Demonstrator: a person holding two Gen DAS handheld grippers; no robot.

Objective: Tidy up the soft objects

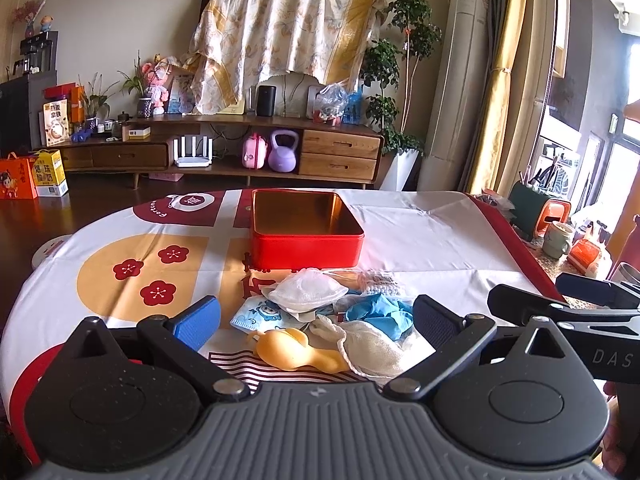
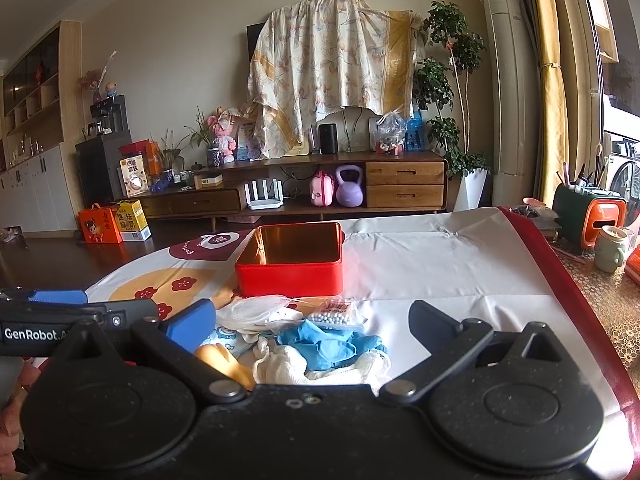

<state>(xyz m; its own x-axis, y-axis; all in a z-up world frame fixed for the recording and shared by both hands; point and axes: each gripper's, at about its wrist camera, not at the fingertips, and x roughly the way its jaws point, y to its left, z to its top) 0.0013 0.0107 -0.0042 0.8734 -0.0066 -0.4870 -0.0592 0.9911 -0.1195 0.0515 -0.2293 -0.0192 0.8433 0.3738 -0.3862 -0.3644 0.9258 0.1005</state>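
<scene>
Soft objects lie heaped on the worktop (image 1: pixel 420 232) just in front of our two grippers: a white cup mask (image 1: pixel 306 290), a blue glove (image 1: pixel 380 314), a cream mesh pouch (image 1: pixel 372 350), a yellow rubbery piece (image 1: pixel 296 350) and a printed child's mask (image 1: pixel 260 314). At 12 o'clock from the heap, close by, stands the open red tin (image 1: pixel 306 236), holding nothing. Our left gripper (image 1: pixel 316 318) and right gripper (image 2: pixel 312 326) both hover spread wide, gripping nothing.

Daylight enters from the window (image 1: pixel 624 152) at right; white cloth (image 2: pixel 420 256) glares mildly. Room evenly bright, focus sharp, strong fisheye bending at edges.
</scene>
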